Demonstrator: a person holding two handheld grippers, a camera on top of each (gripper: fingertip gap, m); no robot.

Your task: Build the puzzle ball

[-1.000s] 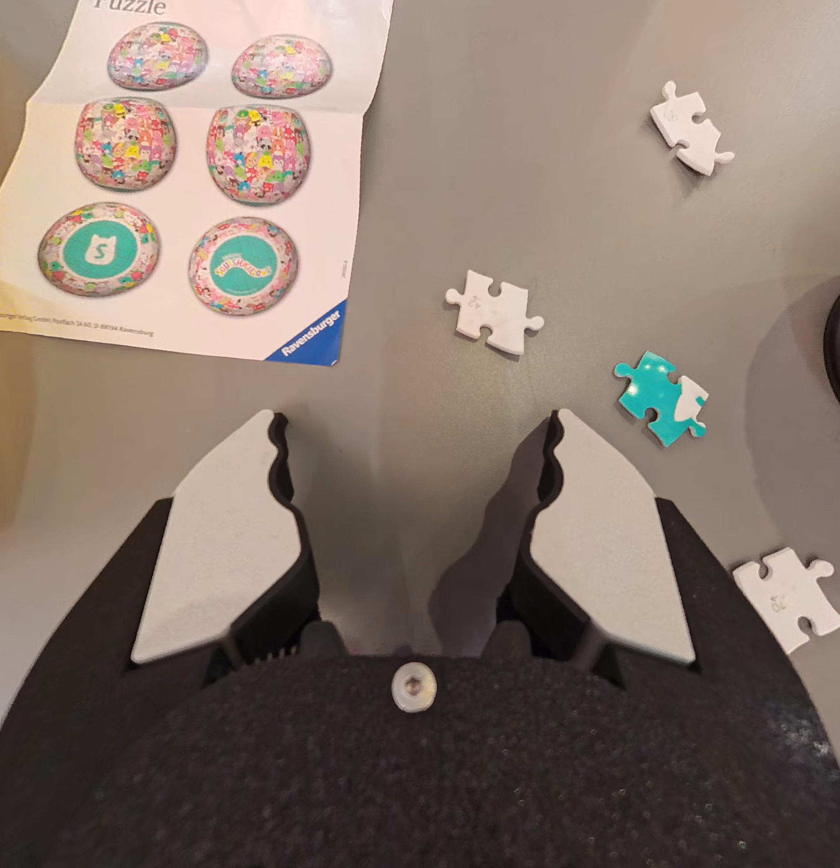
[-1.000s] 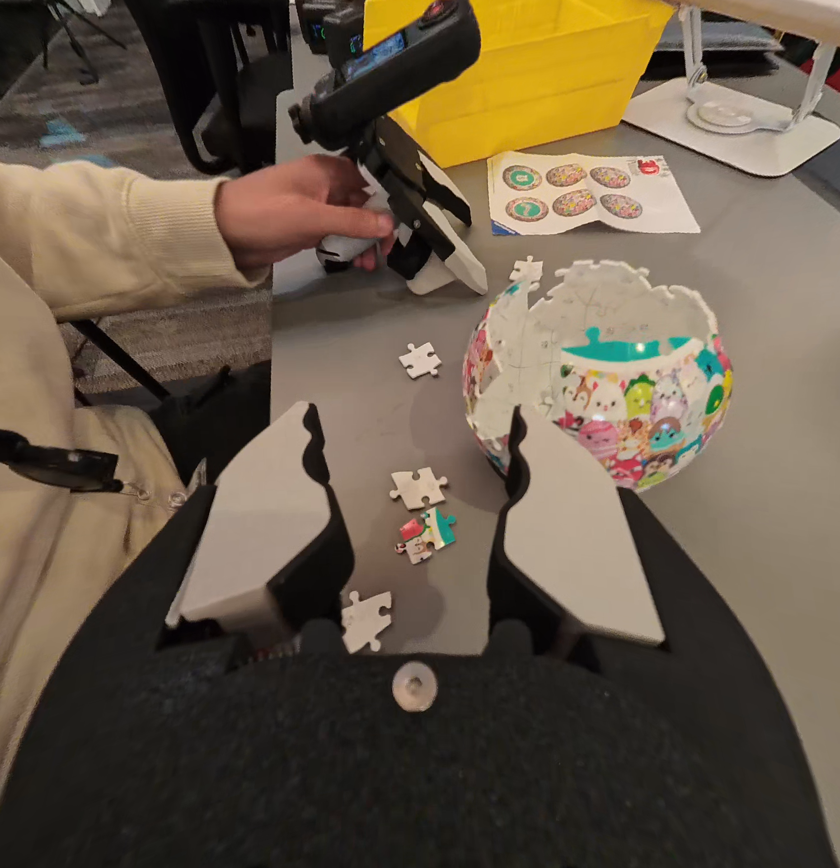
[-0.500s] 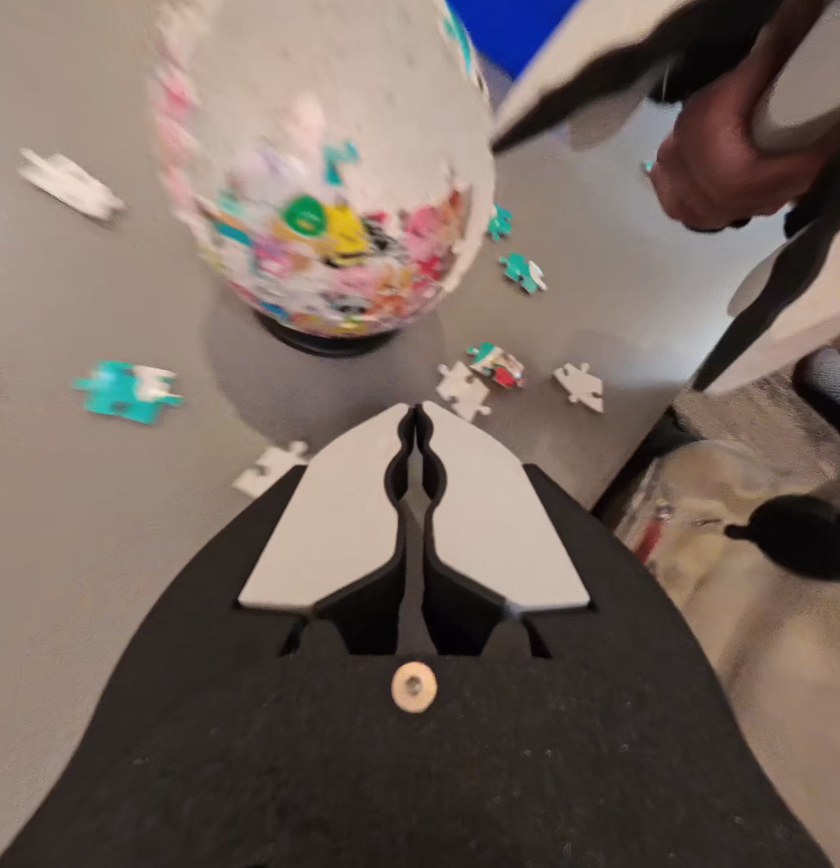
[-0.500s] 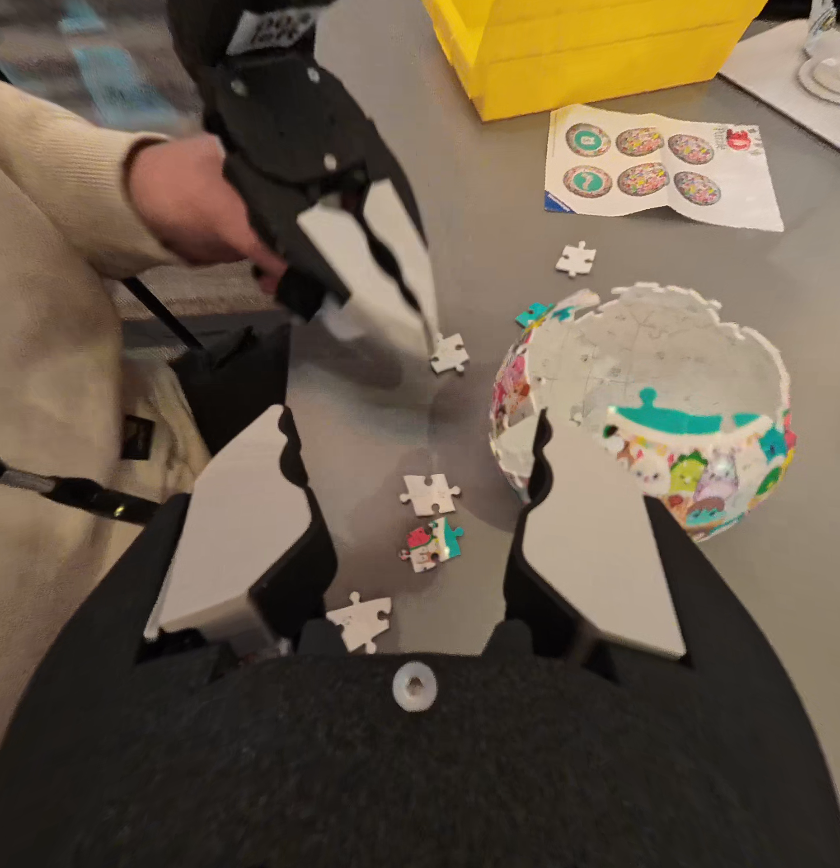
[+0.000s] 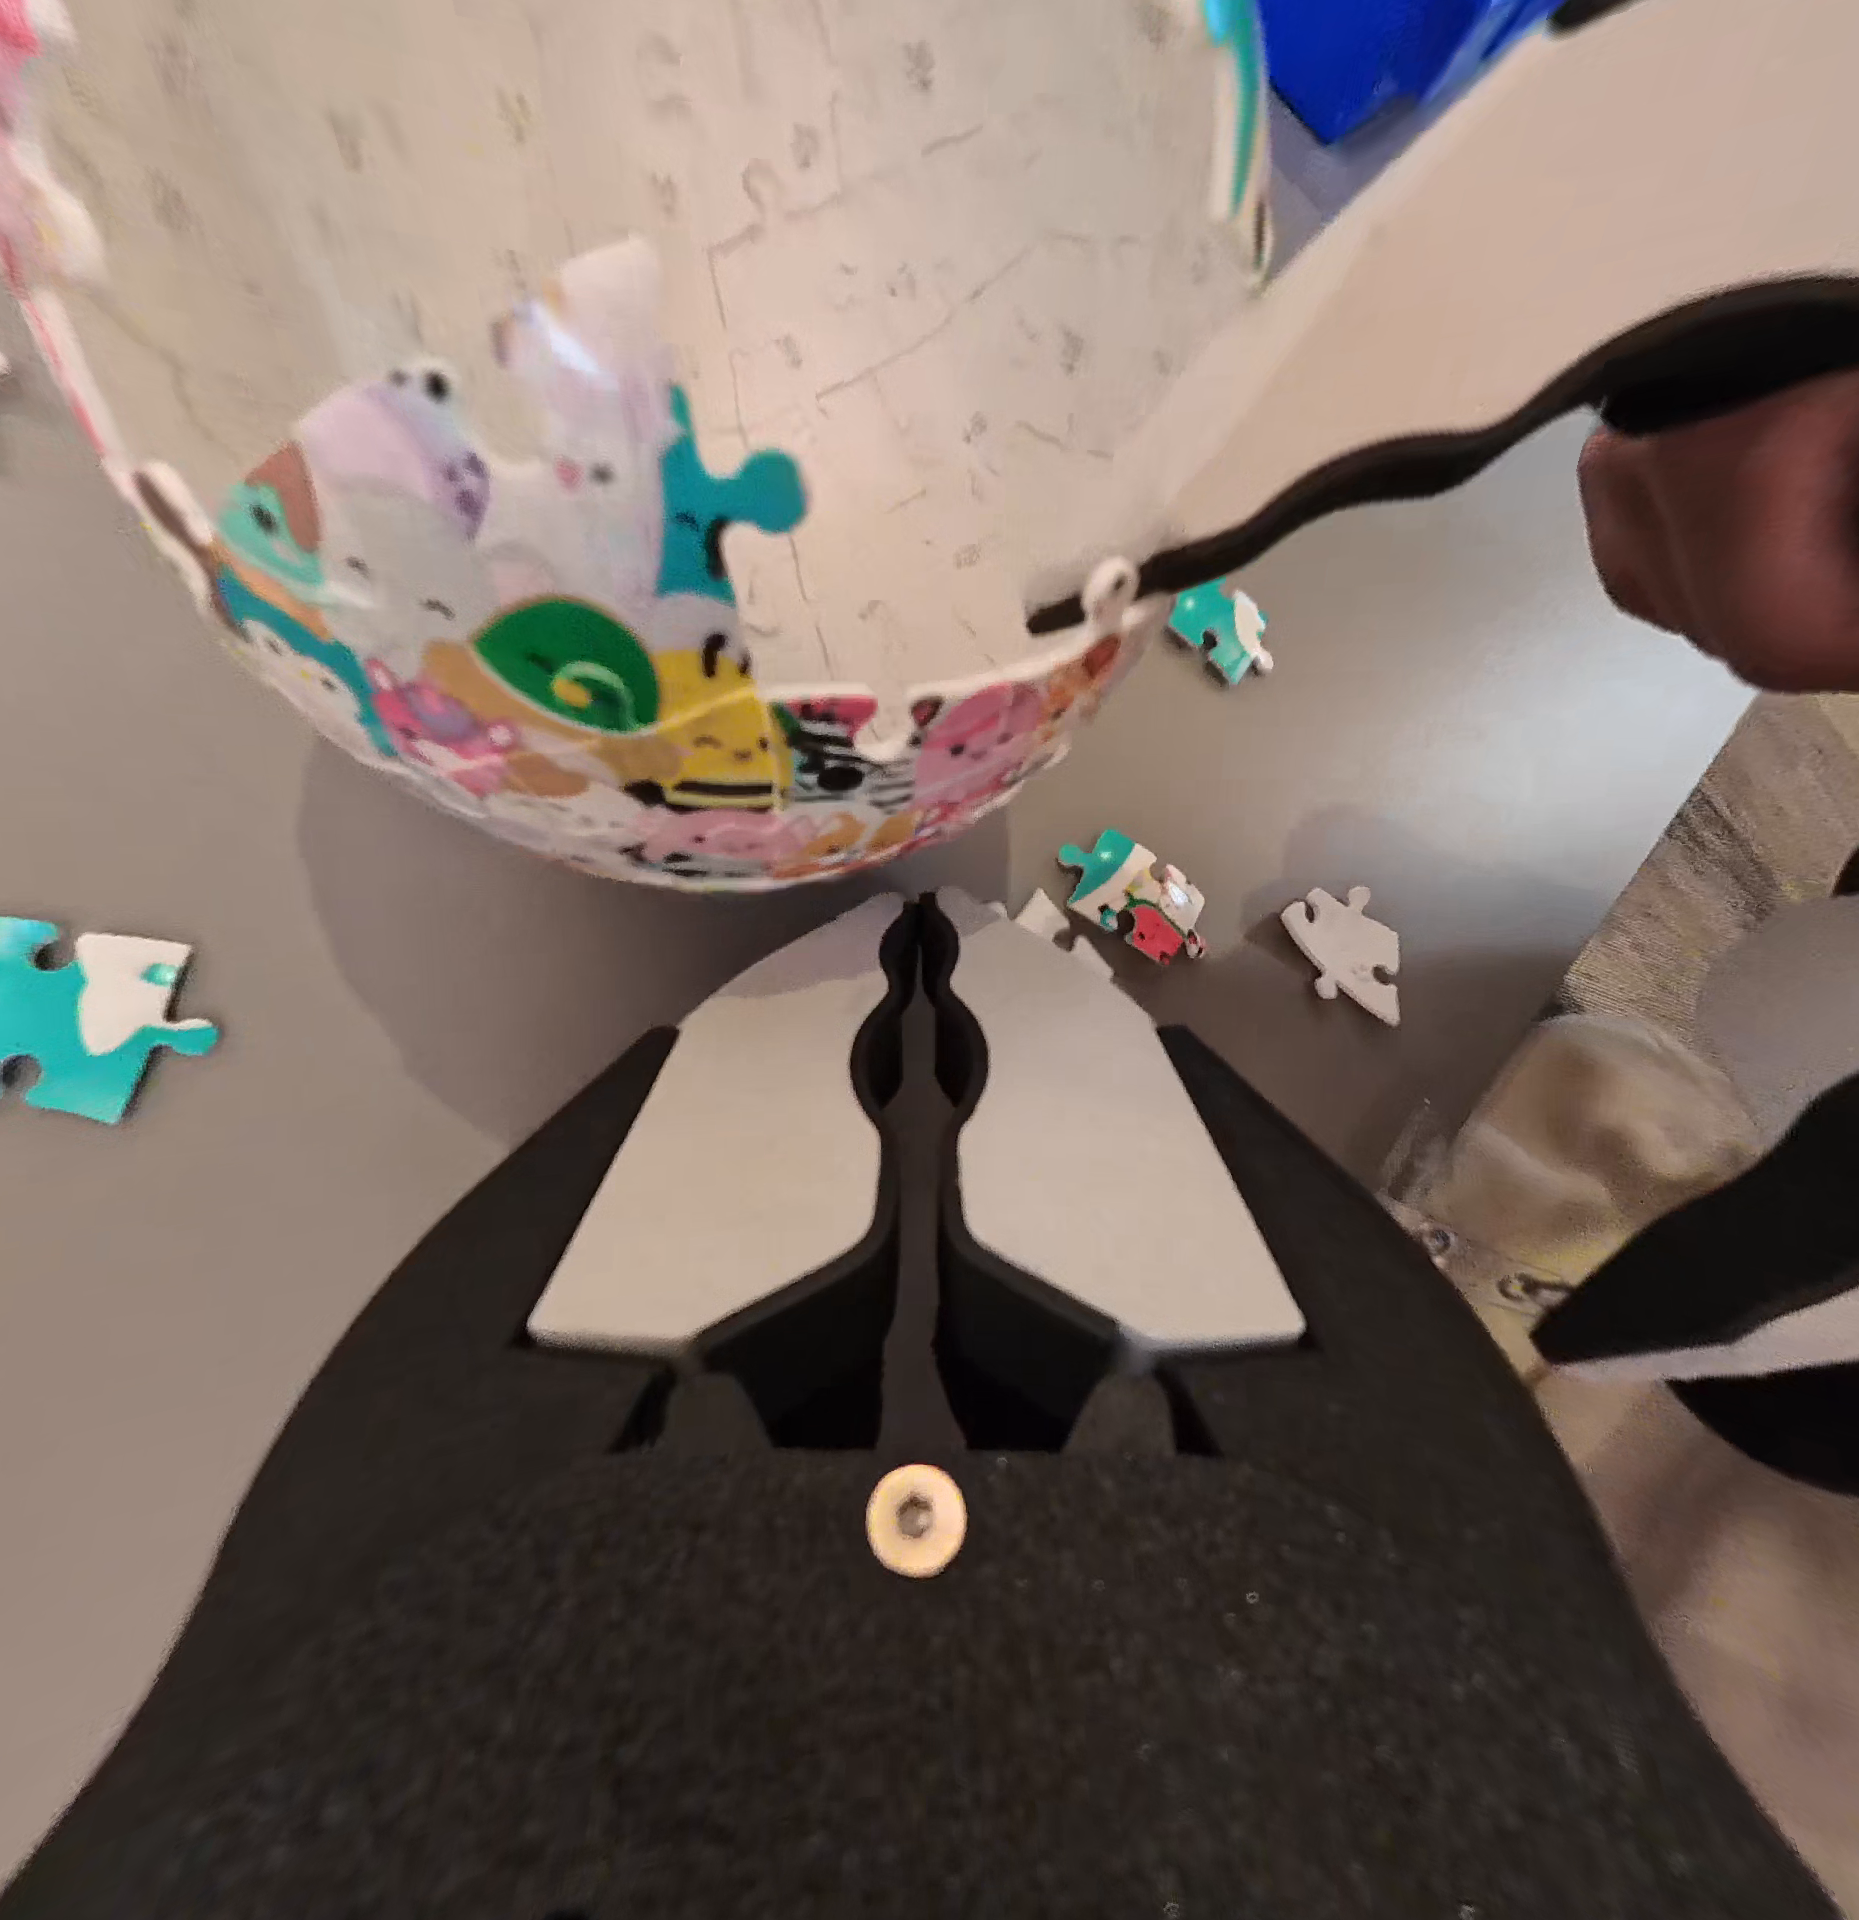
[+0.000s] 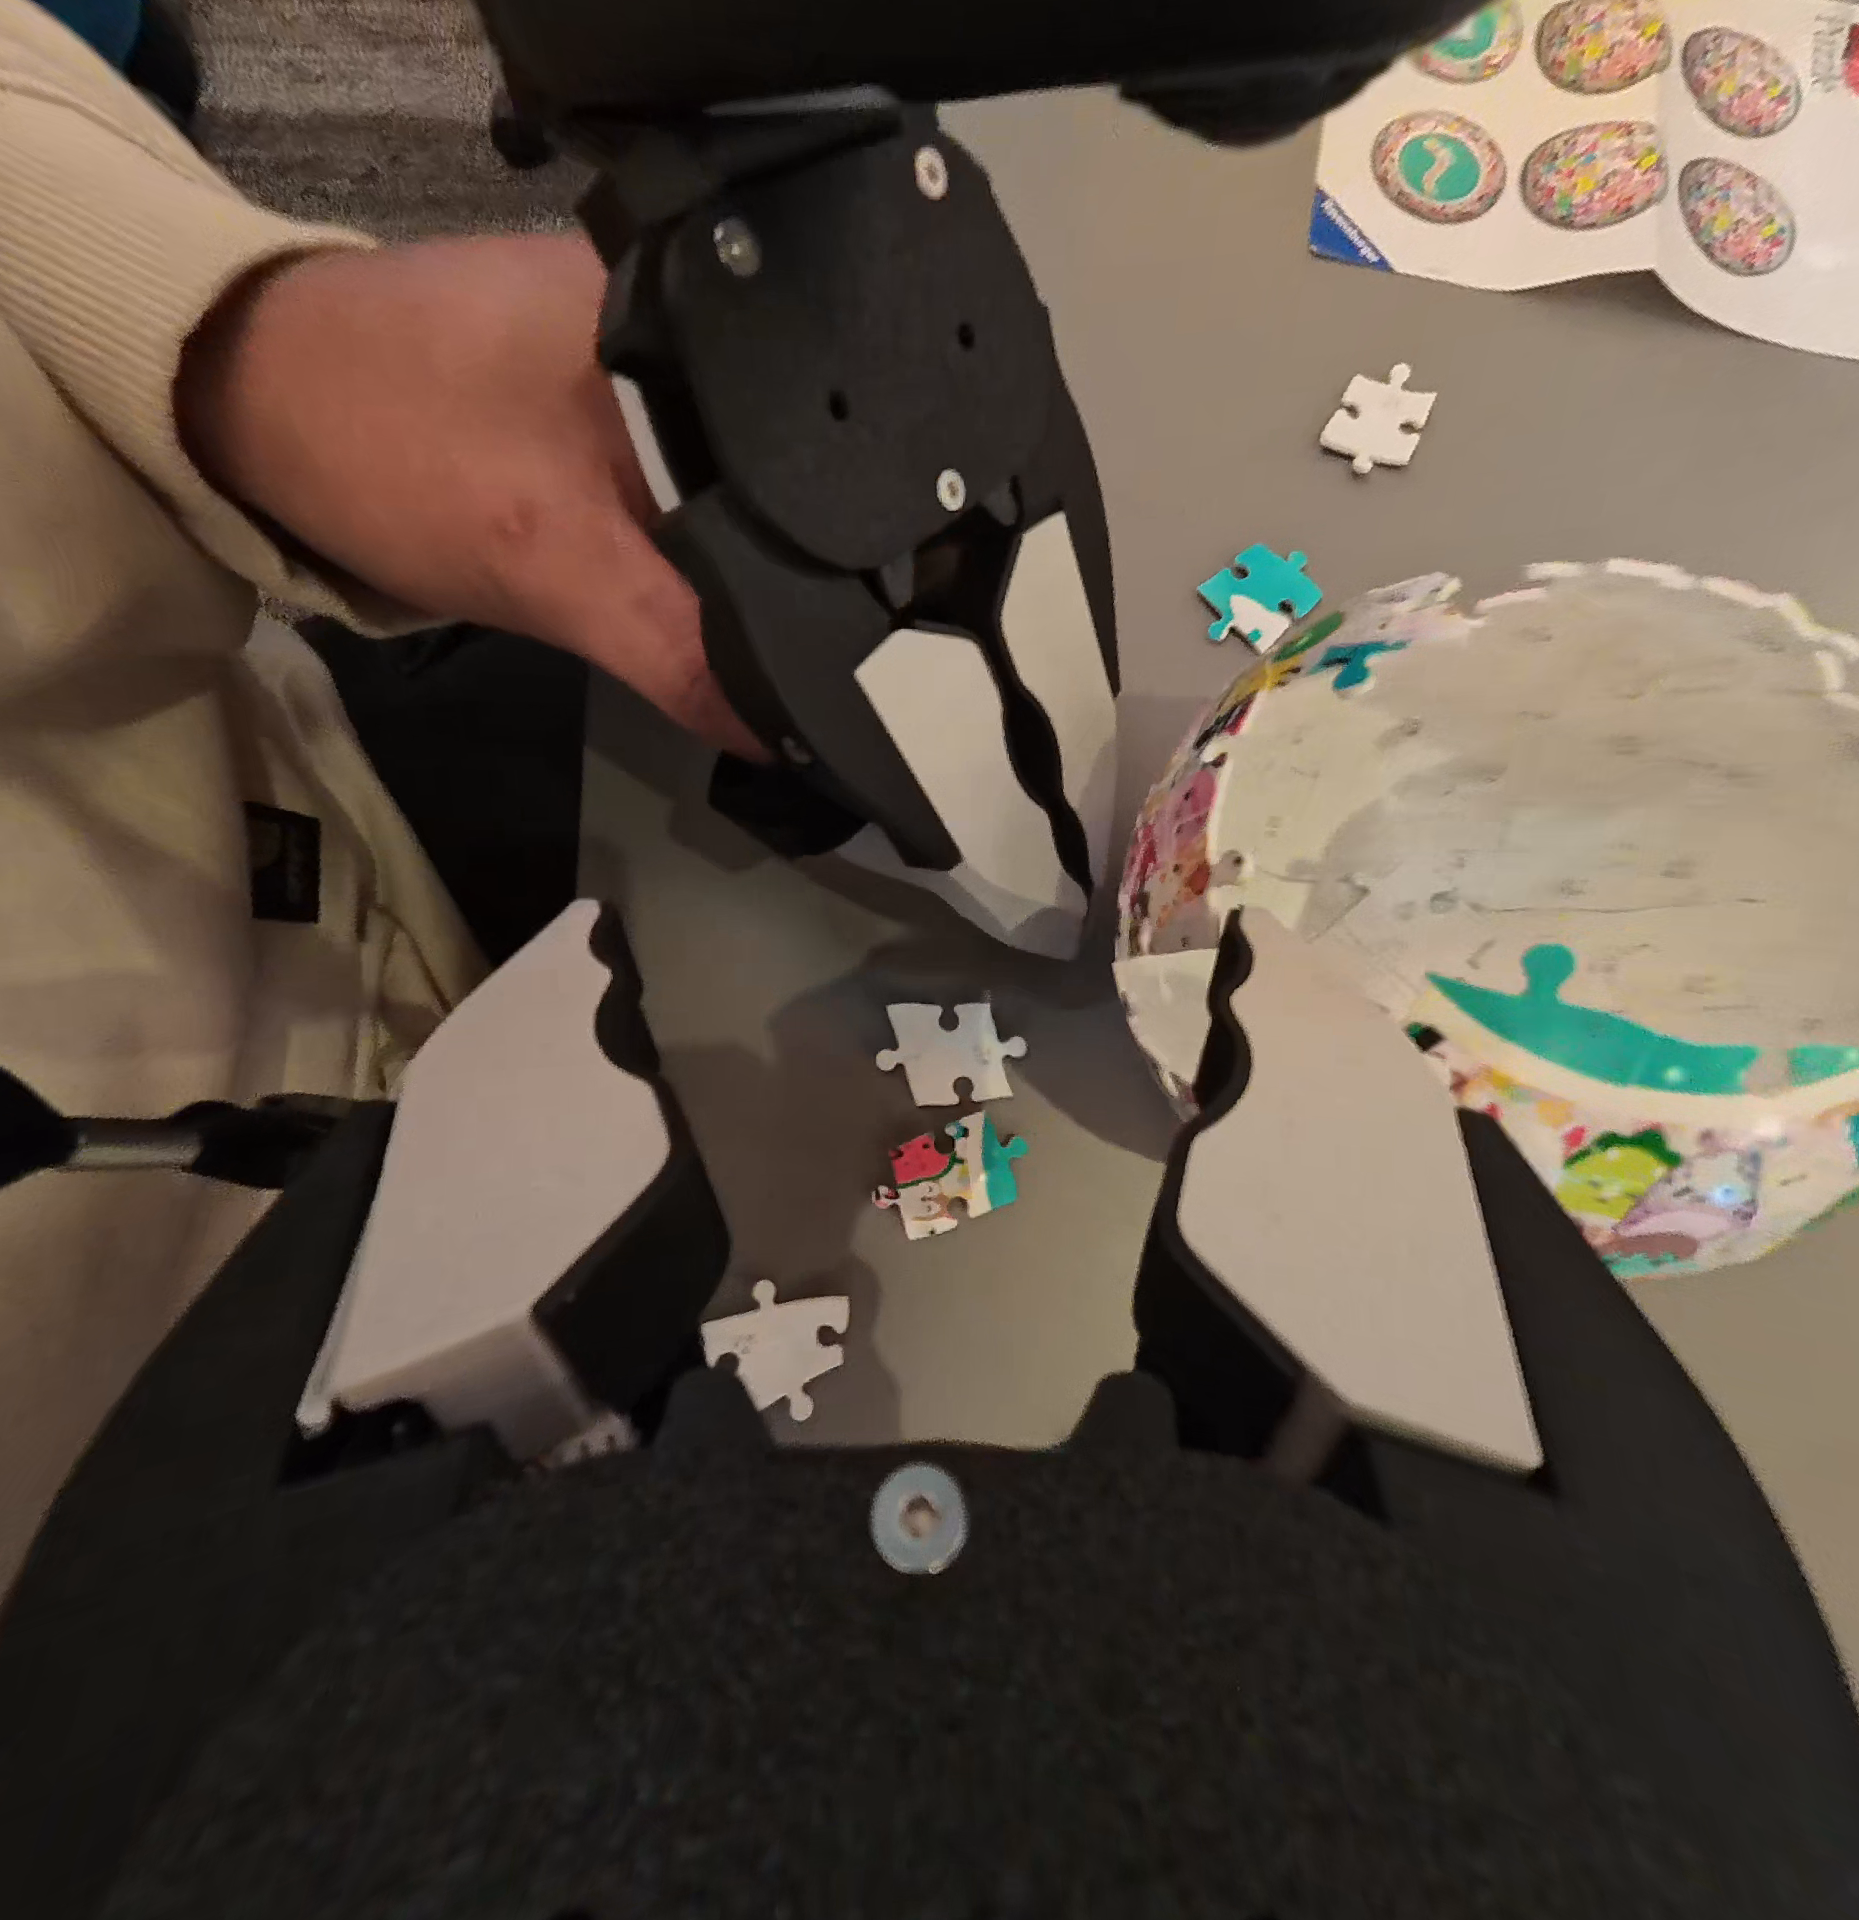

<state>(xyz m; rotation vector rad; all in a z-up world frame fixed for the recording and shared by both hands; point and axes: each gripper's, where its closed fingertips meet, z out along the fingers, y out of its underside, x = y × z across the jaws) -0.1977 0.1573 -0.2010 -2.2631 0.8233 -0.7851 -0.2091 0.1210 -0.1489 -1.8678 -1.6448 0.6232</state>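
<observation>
The half-built puzzle ball (image 5: 644,520) is an open shell, colourful outside and white inside, and it also shows in the right wrist view (image 6: 1527,831). My left gripper (image 5: 920,914) is shut, with nothing visible between its tips. They point down at the table just beside the ball's lower side, as the right wrist view (image 6: 1076,894) shows. My right gripper (image 6: 917,925) is open and empty, and one of its fingers (image 5: 1527,312) touches the ball's jagged rim. Below it lie a white piece (image 6: 951,1049), a colourful piece (image 6: 951,1174) and another white piece (image 6: 774,1351).
A teal piece (image 5: 73,1013) lies left of the ball, and another teal piece (image 5: 1221,629) lies beyond it. A white piece (image 6: 1377,416) and the picture leaflet (image 6: 1631,156) lie farther back. The table edge and a person's cream sleeve (image 6: 125,727) are close on the left. The grippers' ends are close to 7 cm from one another. The white piece (image 6: 951,1049) lies around 4 cm away from my left fingertips.
My left gripper swung away from the leaflet, shut, and came down close to the ball. My right gripper stayed open and moved in until its finger met the ball's rim.
</observation>
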